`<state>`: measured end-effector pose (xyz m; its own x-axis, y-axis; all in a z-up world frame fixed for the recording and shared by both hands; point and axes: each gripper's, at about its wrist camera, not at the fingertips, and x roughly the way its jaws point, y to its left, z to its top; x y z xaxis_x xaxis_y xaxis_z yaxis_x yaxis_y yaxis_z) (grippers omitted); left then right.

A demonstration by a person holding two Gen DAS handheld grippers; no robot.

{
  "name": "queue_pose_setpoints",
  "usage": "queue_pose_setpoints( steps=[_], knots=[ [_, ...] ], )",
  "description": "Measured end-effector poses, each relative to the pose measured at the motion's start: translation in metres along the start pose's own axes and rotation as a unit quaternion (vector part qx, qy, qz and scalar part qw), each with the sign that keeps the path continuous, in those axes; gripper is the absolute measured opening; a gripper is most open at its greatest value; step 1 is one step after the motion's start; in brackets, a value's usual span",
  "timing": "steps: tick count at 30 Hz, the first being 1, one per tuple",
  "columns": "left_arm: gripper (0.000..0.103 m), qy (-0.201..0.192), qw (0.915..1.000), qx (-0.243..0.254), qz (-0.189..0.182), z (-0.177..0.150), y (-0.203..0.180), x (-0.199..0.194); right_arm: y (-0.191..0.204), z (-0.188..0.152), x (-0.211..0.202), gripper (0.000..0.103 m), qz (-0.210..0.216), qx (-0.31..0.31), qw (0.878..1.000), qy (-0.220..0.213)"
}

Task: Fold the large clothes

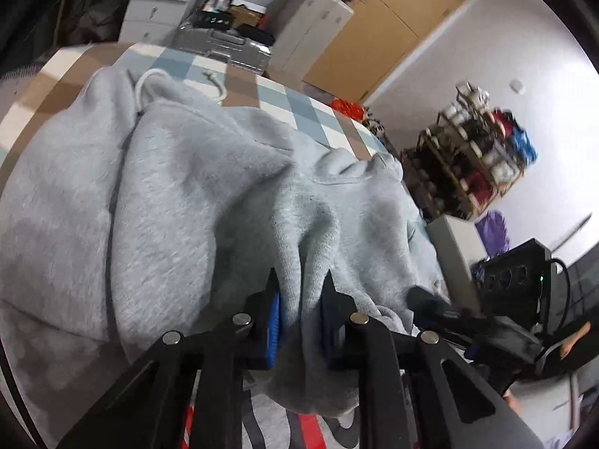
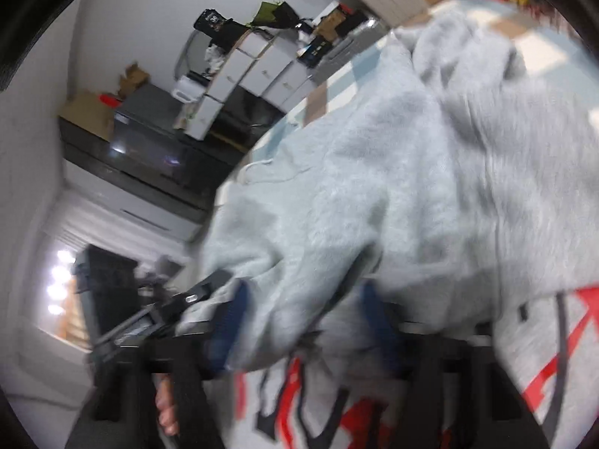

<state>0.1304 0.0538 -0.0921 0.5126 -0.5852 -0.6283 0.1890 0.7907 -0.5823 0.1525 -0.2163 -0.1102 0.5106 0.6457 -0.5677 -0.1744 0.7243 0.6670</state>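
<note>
The grey hoodie (image 1: 179, 194) is thick fleece, soft and limp, heavy enough to sag wherever I don't carry it, so I judge the best hold is a bunched hem or seam edge, several layers deep, not a single ply. It lies spread ahead of both my tools, draped over the checked cloth (image 1: 269, 93) of blue, cream and brown squares, with its white drawcord (image 1: 149, 78) looped far ahead. My left tool (image 1: 299, 318) is nearly closed on a pinched ridge of the fleece, blue ribbed pads pressing each side. My right tool (image 2: 303, 321) looks wider set, a thick fold of the same hoodie packed between its blue pads; the view is blurred, so how firm that grip is I cannot tell. Beneath the tools, a red-and-black print on pale fabric (image 1: 314, 430) shows. Beyond the cloth stand white drawers (image 1: 157, 3) and a silver case (image 1: 224, 46)
</note>
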Motion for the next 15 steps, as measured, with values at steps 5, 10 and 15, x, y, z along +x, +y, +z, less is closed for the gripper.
queue_pose_setpoints(
  steps=[5,10,15],
  knots=[
    [0.011,-0.014,0.9997,-0.021,-0.007,-0.012,0.002,-0.013,0.006,0.003,-0.018,0.006,0.011,-0.013,0.999,-0.046],
    [0.011,-0.017,0.9988,-0.043,-0.013,-0.036,0.004,-0.020,0.012,-0.008,-0.043,0.006,0.013,-0.041,0.996,-0.083],
    [0.015,-0.022,0.9994,-0.016,0.023,-0.045,-0.007,-0.012,0.006,-0.025,-0.032,0.006,-0.060,-0.077,0.994,-0.051]
  ],
)
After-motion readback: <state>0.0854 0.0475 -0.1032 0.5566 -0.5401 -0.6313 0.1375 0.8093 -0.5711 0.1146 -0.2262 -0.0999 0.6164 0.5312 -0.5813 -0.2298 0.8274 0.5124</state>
